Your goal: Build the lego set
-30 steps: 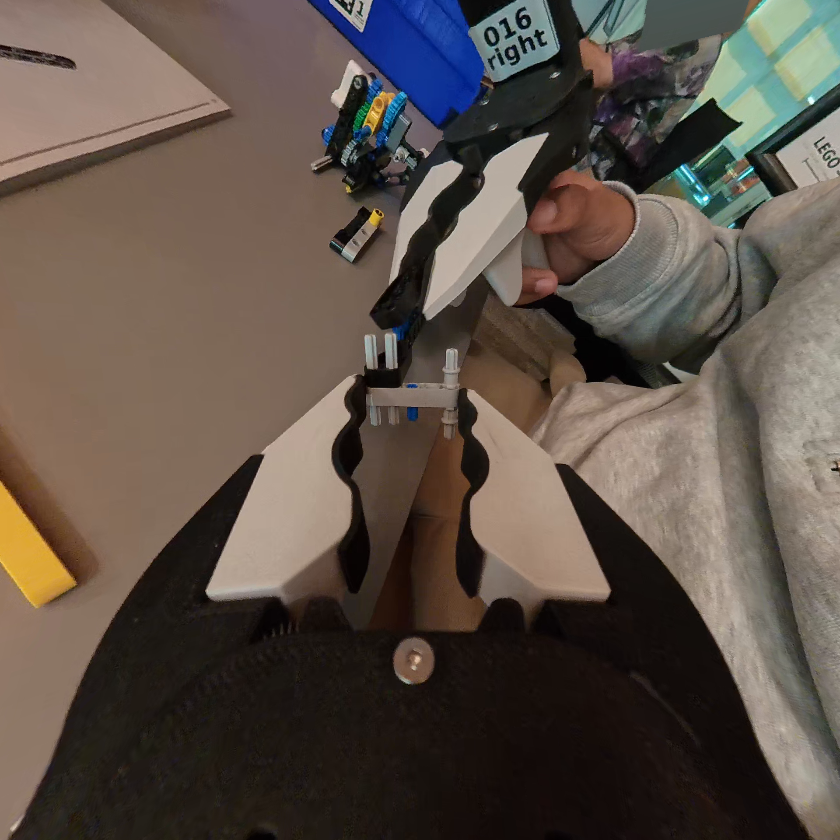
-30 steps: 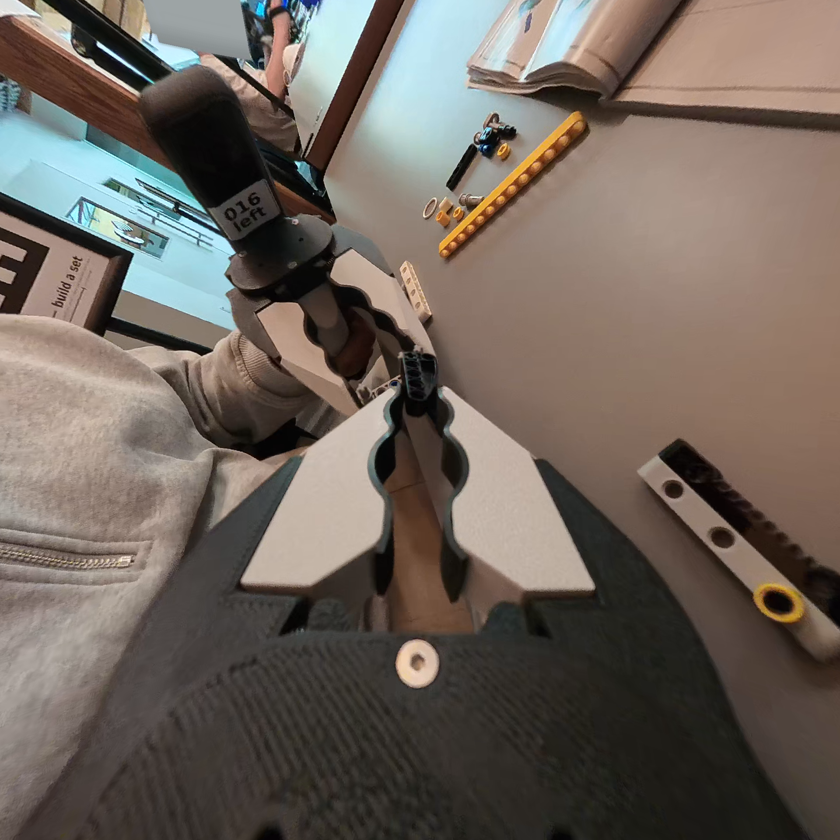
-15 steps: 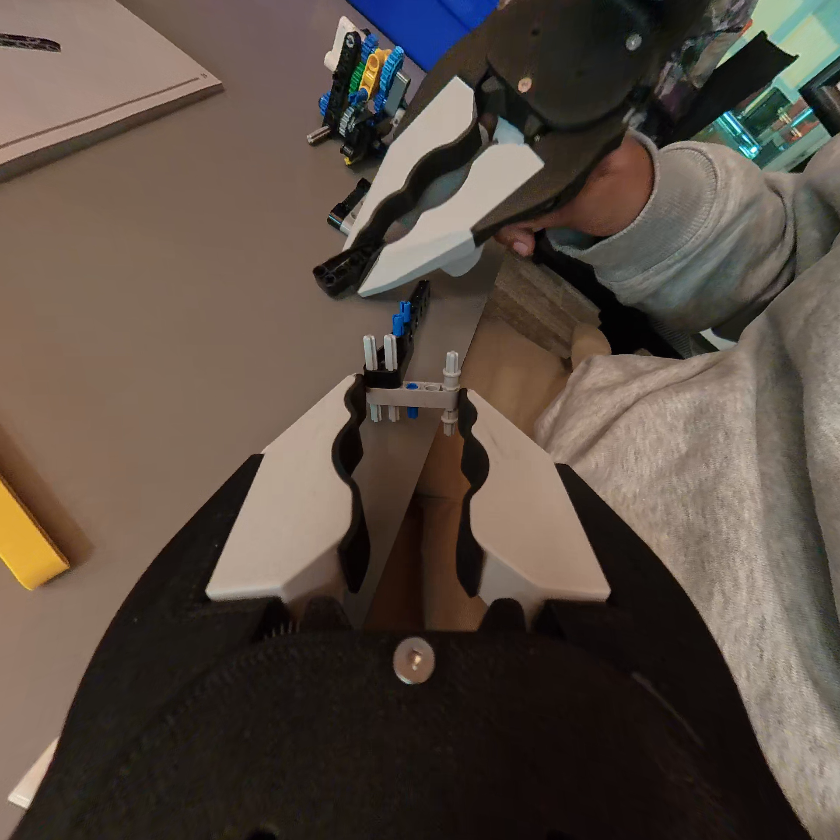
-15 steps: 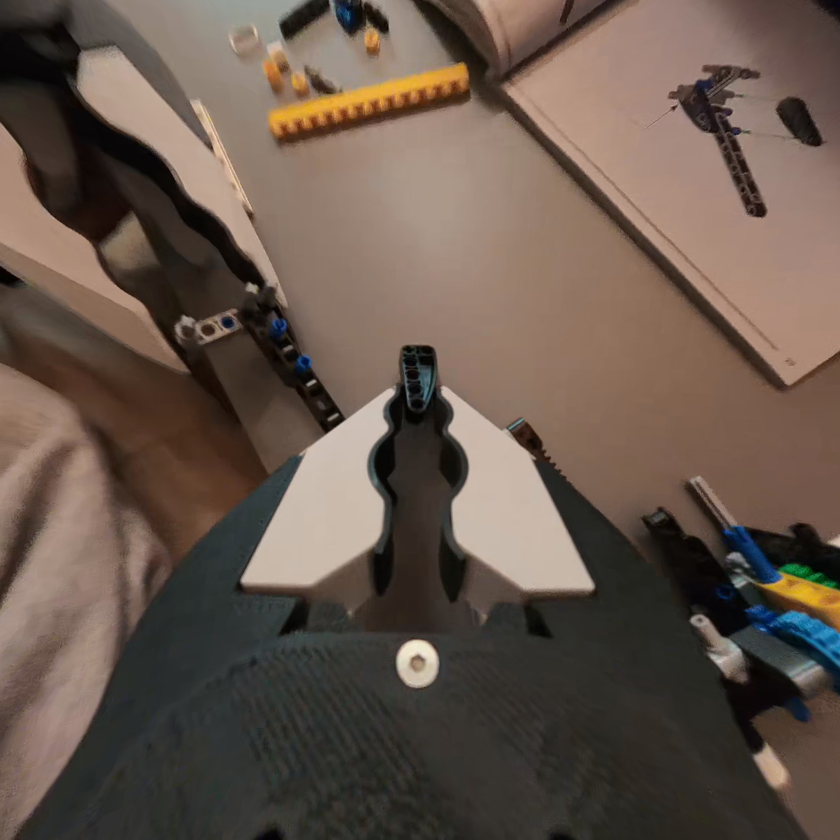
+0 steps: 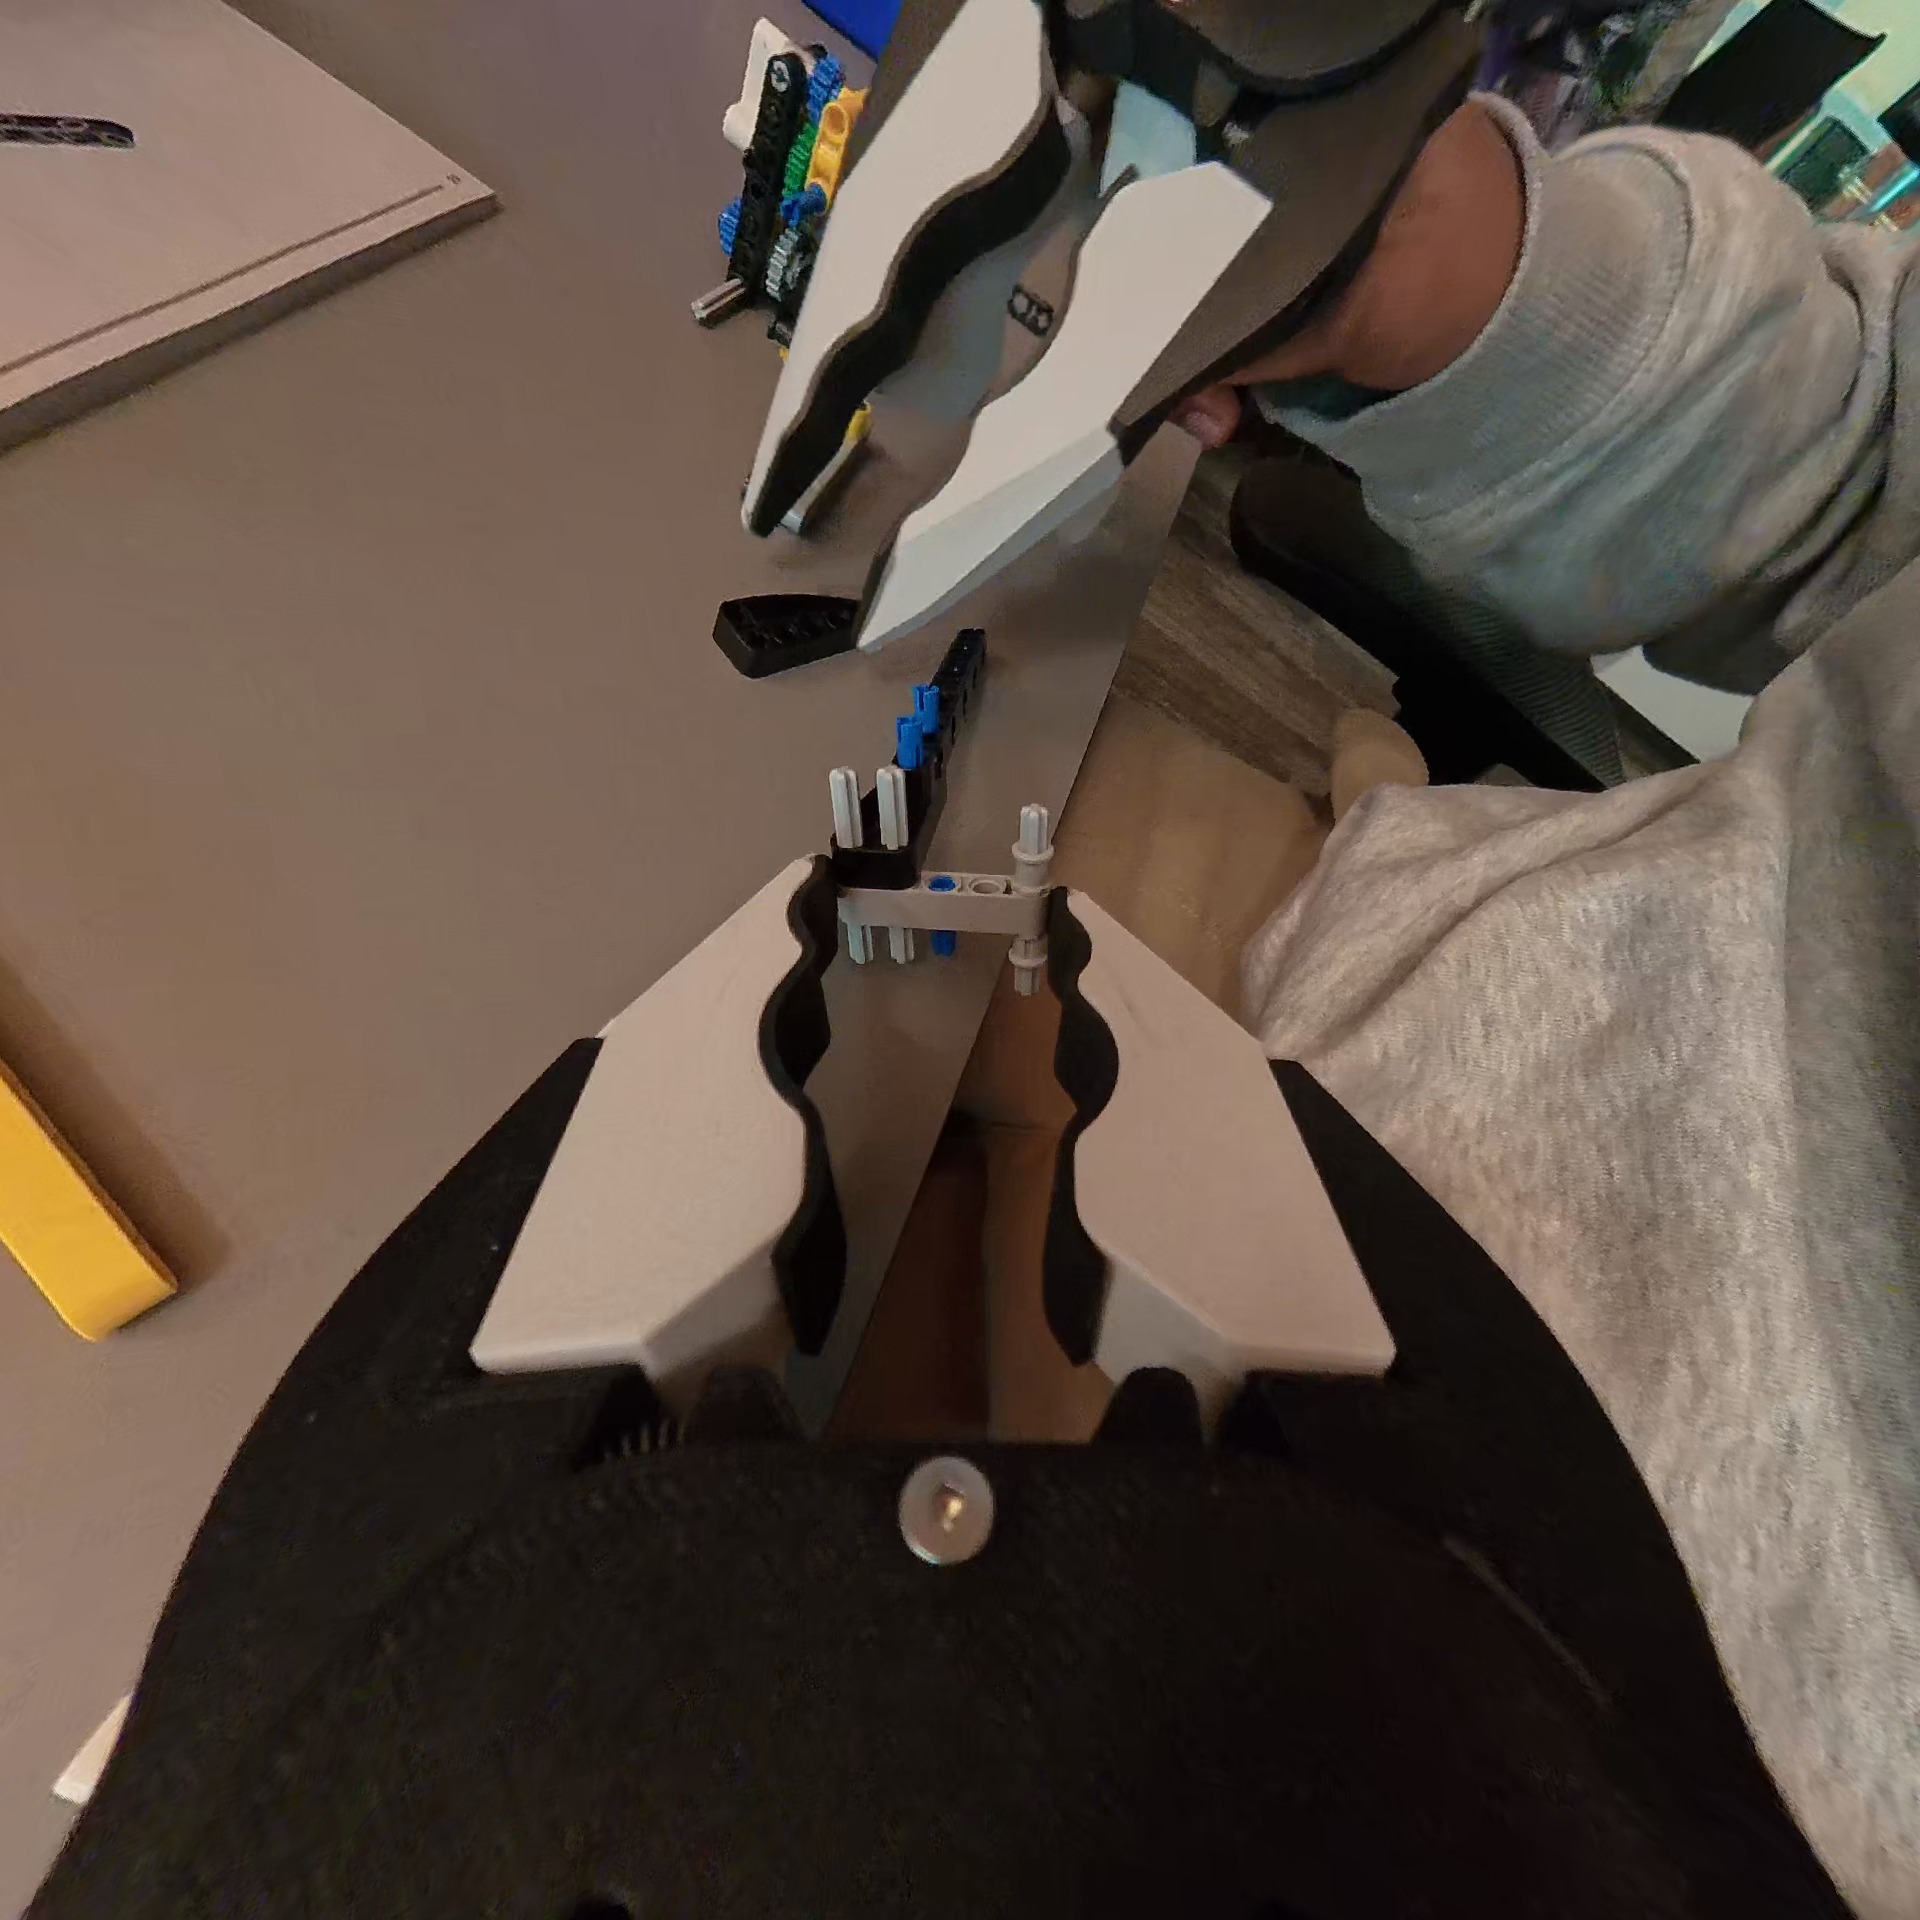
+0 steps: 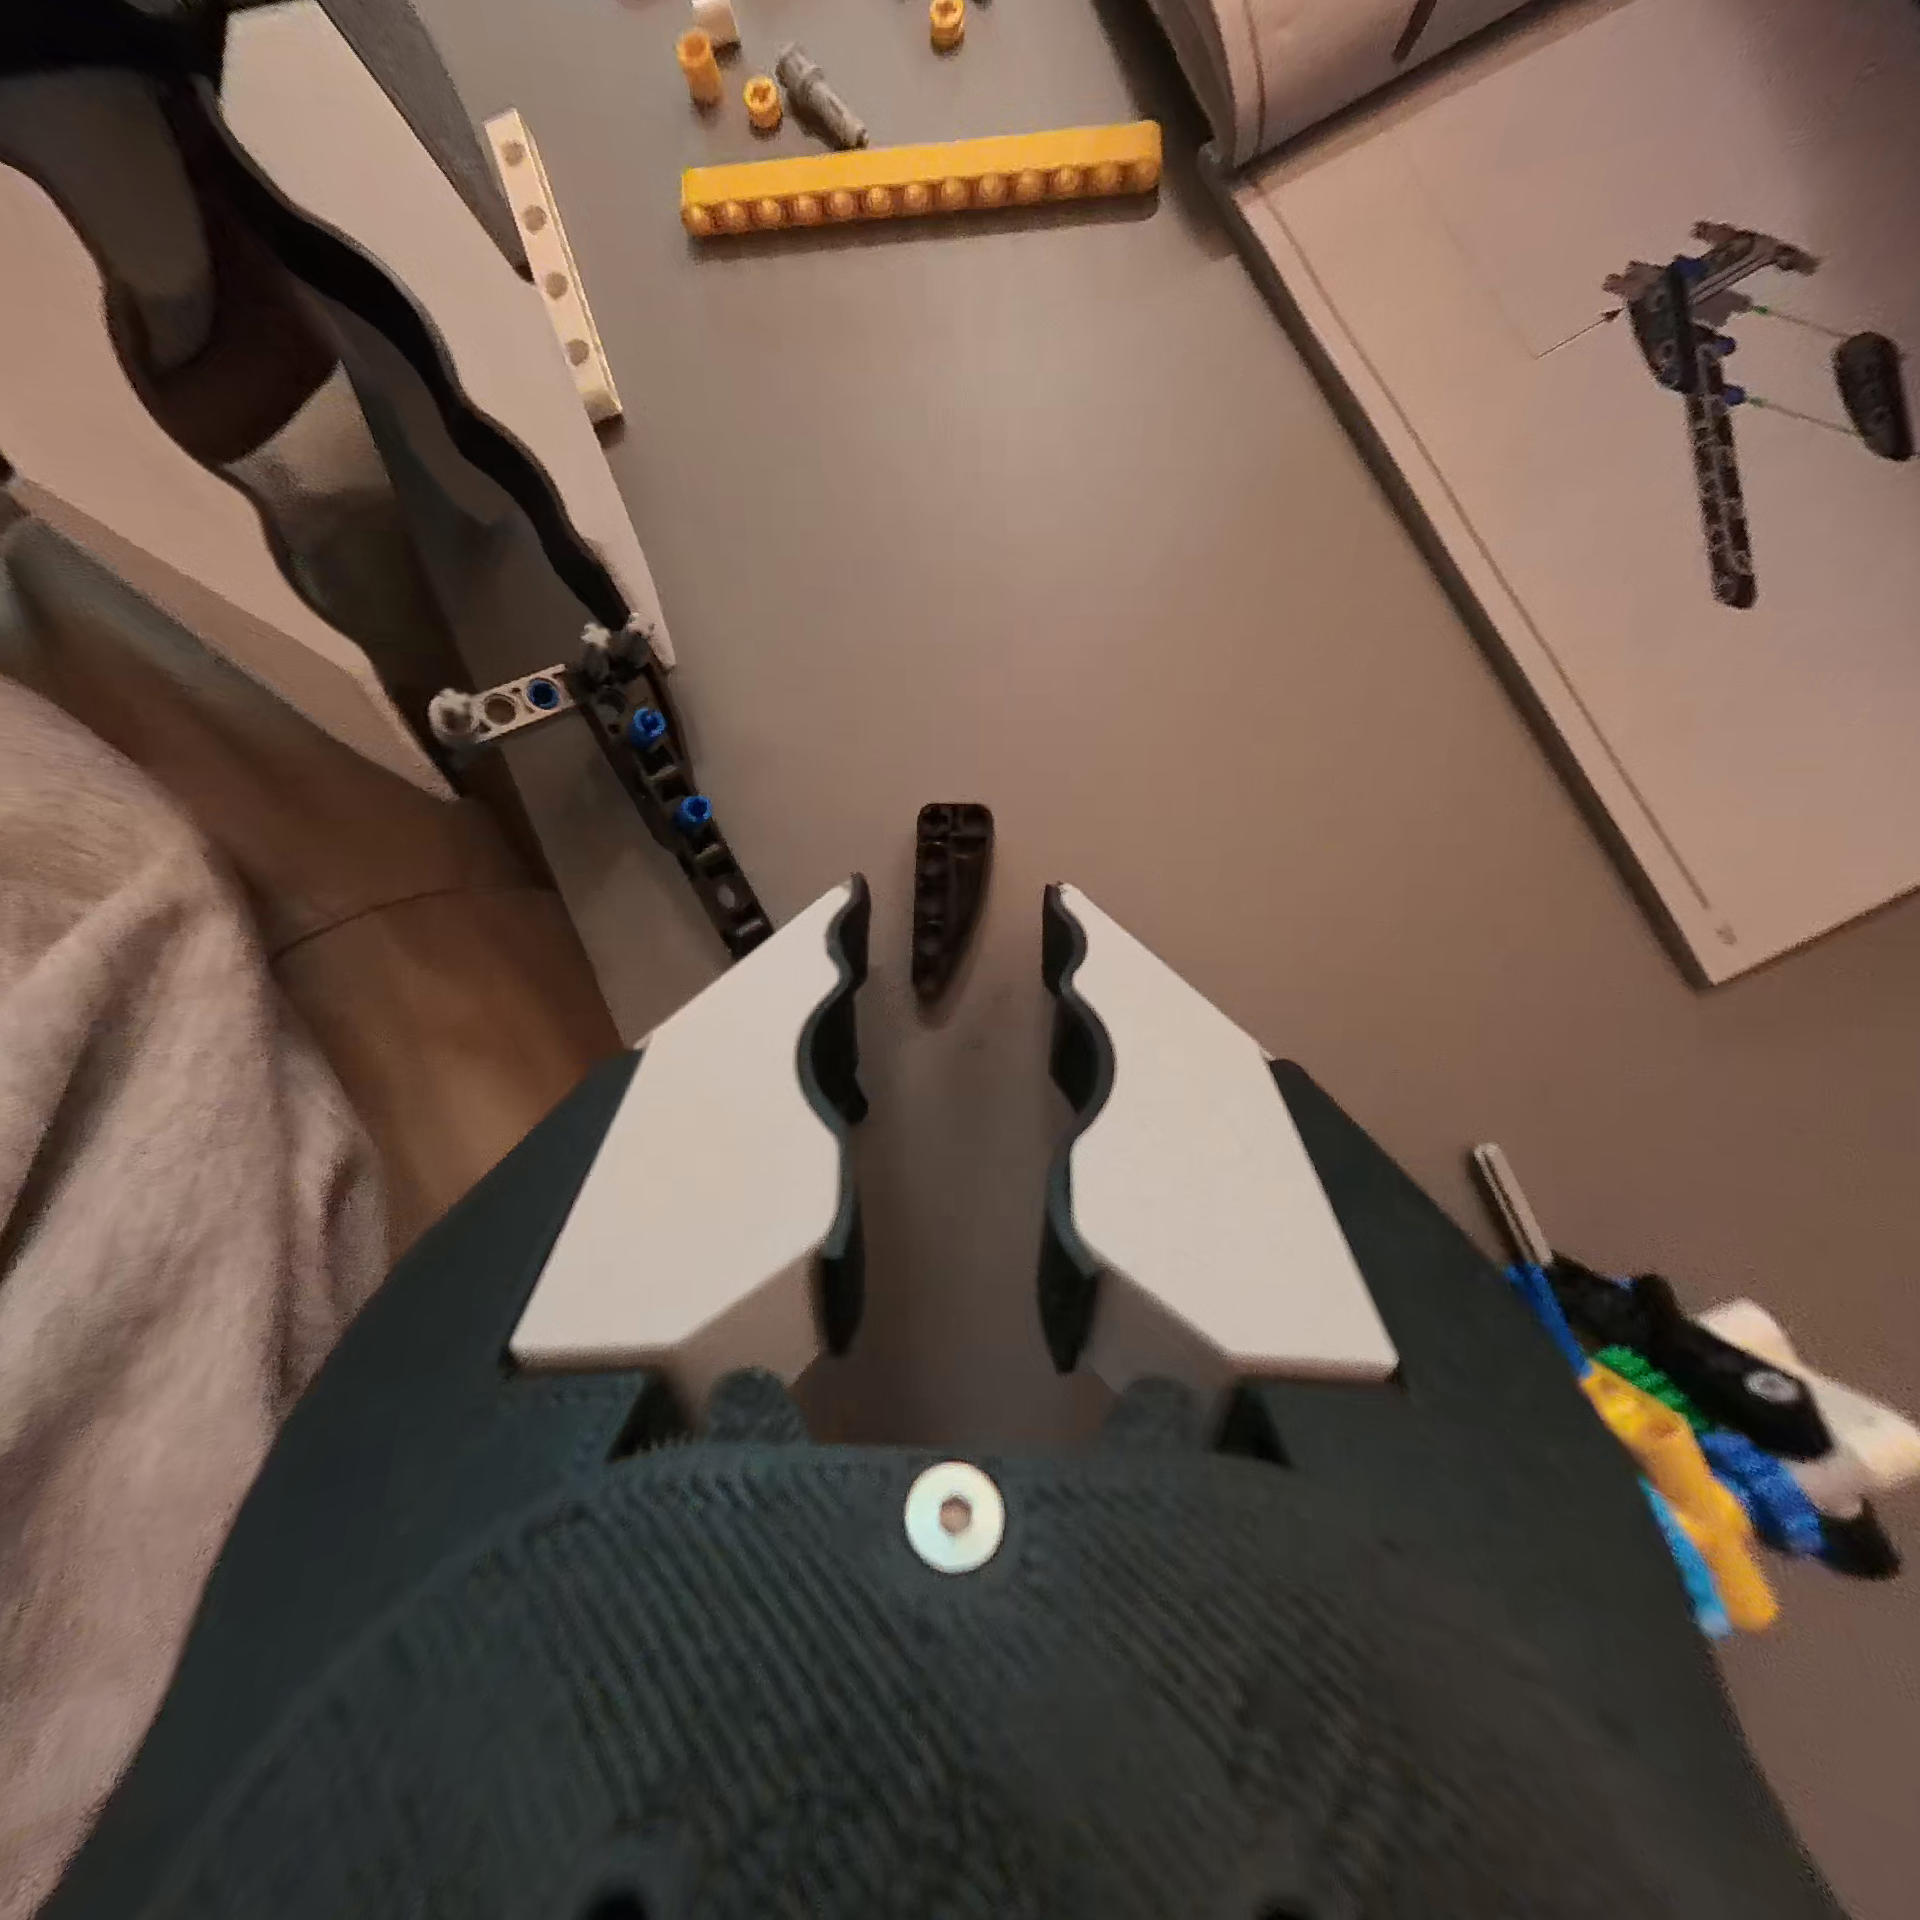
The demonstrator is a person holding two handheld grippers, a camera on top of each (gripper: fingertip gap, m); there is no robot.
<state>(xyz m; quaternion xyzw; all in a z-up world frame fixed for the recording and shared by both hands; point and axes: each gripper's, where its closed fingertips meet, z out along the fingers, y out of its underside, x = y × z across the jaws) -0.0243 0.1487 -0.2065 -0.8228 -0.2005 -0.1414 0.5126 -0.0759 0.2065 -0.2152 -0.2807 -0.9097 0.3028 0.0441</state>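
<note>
The left gripper (image 5: 940, 914) clenched the grey beam (image 5: 940, 902); the right gripper (image 6: 951, 904) hung released over the black panel (image 6: 948, 894), which probably needed a squarer regrasp.

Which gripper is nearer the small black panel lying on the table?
Right. The right gripper is open with the panel lying between its fingertips; the left gripper is farther back, shut on the grey beam.
</note>
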